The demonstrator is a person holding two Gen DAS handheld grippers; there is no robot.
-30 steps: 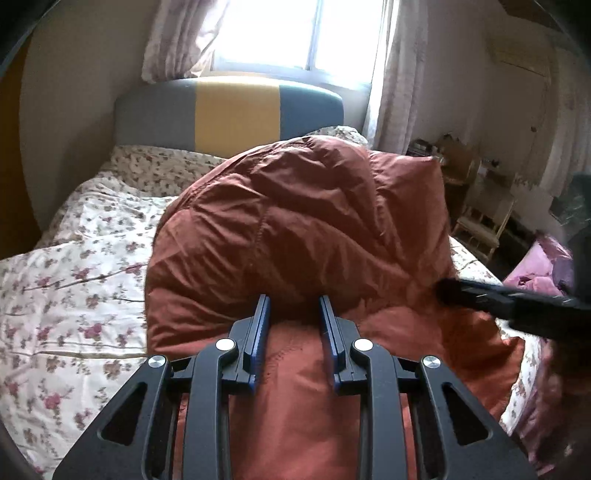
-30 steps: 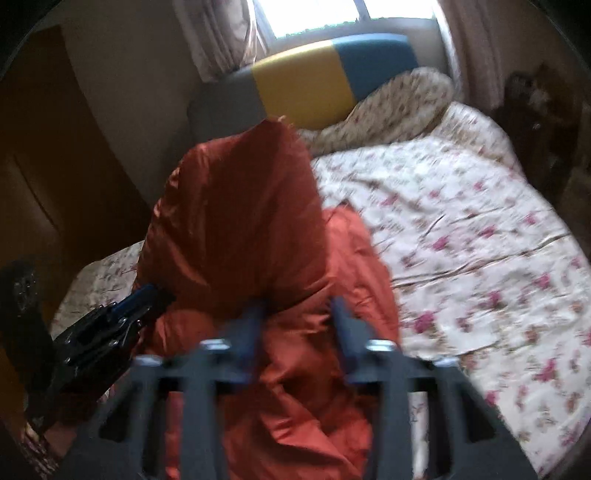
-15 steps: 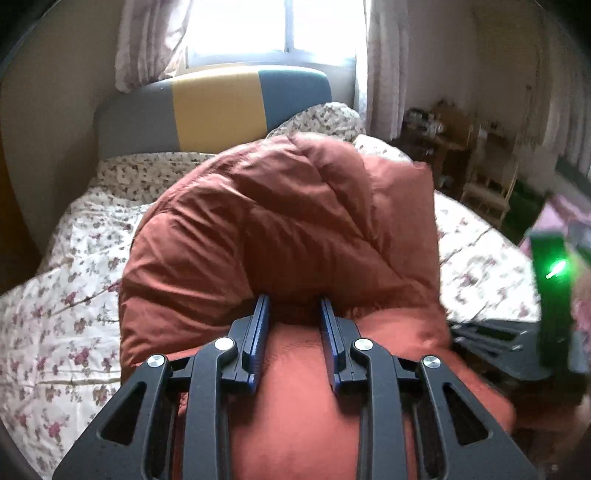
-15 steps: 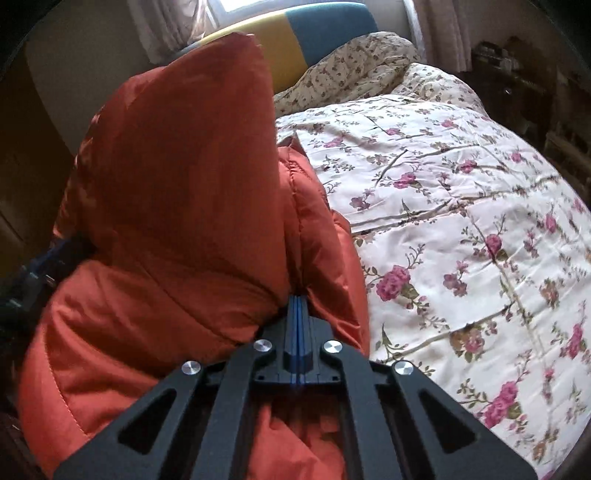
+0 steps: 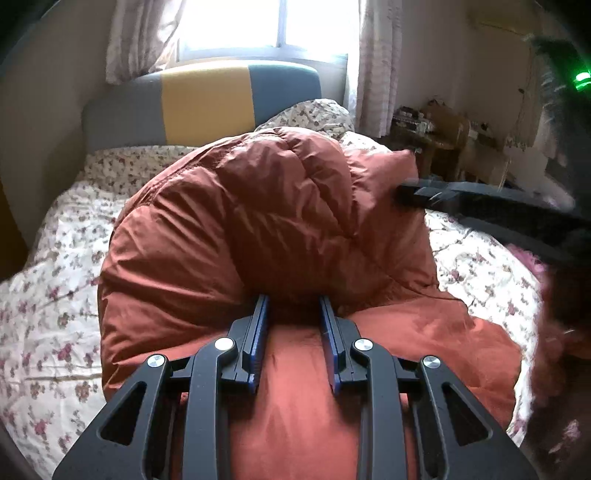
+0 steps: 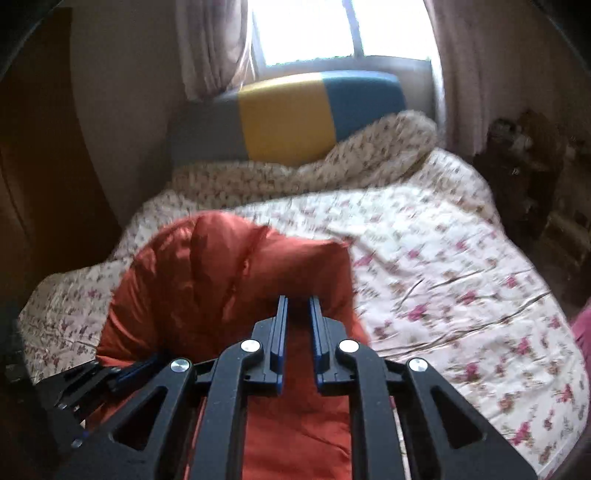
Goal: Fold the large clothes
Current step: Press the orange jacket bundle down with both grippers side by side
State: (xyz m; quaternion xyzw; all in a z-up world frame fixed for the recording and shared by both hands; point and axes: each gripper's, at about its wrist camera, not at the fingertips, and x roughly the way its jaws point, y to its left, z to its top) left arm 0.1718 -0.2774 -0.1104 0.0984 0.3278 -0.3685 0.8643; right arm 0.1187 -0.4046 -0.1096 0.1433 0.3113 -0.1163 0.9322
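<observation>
Right, I've got the coat (image 5: 266,221), a rust-red puffy one, lying on the bed (image 5: 55,295) w/ its top half folded over into a fat hump.

Left gripper (image 5: 293,299): jaws narrow, clamped on a bunch of coat fabric right under the hump. Fabric fills the gap between the pads, so I read that as a grip on the coat. Pointing down-ish toward the headboard (image 5: 207,103), the grey/yellow/blue one under the window (image 5: 266,26).

Right gripper (image 6: 297,299): jaws have just been opening a bit. There's a slim gap between the fingers w/ coat fabric showing in it, but I can't tell if the pads are pinching it or just sitting over it. From the left cam its tip (image 5: 410,194) is at the right edge of the hump, touching or v. close; that part's blurry.

In the right cam the hump sits left of centre, and the left gripper (image 6: 140,365) pokes in from lower left against the coat's near edge.

Bed has a floral quilt (image 6: 443,277), bare on the right side. A 2nd floral cover (image 6: 369,155) is piled up by the headboard. Curtains (image 6: 214,48) either side of the window. Cluttered wooden furniture (image 5: 443,136) beyond the bed's right side.
</observation>
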